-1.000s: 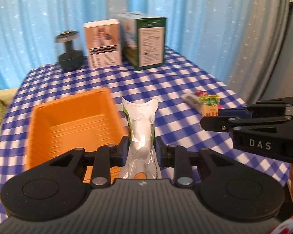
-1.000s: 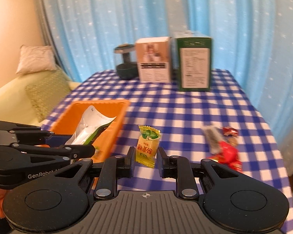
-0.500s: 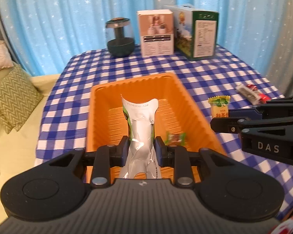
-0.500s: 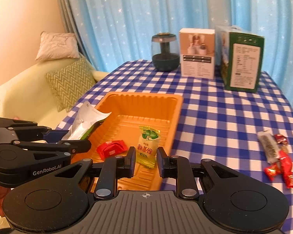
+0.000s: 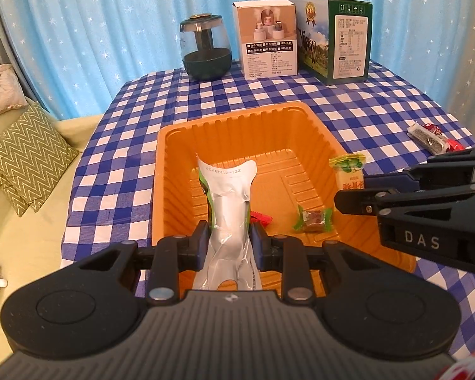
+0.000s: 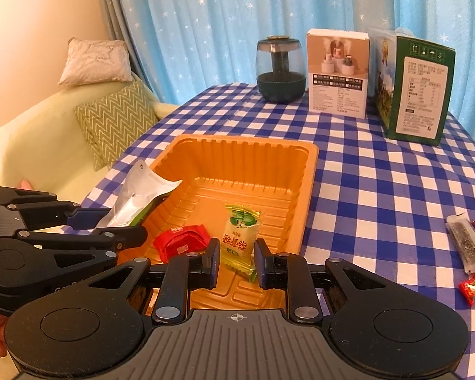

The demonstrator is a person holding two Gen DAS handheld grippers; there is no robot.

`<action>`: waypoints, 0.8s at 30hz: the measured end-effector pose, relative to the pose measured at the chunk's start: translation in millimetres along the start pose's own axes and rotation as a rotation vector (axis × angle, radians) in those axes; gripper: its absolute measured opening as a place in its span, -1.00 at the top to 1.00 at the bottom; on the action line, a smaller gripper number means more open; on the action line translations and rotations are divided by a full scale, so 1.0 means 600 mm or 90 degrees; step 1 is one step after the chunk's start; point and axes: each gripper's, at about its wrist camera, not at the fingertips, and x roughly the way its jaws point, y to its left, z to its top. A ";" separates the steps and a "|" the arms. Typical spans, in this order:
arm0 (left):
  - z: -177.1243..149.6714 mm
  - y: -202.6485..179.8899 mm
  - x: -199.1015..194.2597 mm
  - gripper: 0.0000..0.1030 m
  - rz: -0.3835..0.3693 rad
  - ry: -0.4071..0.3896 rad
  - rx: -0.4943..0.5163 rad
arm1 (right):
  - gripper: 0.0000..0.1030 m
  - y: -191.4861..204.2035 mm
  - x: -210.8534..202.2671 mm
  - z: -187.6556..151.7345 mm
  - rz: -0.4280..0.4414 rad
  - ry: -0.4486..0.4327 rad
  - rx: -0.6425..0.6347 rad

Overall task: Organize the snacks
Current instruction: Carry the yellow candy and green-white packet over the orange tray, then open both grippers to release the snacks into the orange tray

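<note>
Hovering over orange tray [image 5: 237, 120]: left gripper [image 5: 229, 242] fingers pinch silver pouch [image 5: 228, 209], right gripper [image 6: 236, 261] fingers pinch yellow candy packet [image 6: 239, 237]. Both light, crinkly, likely slippery; mid-body hold suits.

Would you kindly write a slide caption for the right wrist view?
Right gripper holds a yellow snack packet over the orange tray; left gripper brings a silver pouch.

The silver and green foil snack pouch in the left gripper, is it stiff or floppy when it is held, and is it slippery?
The silver and green foil snack pouch is probably thin and floppy: it crumples where the left gripper pinches it, and its top edge curls. It seems light, since that narrow pinch keeps it up over the orange plastic tray. The glossy foil may be somewhat slippery.
</note>
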 end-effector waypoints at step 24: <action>-0.019 0.035 -0.016 0.49 0.028 -0.004 -0.027 | 0.53 -0.004 0.002 0.006 0.040 -0.025 0.028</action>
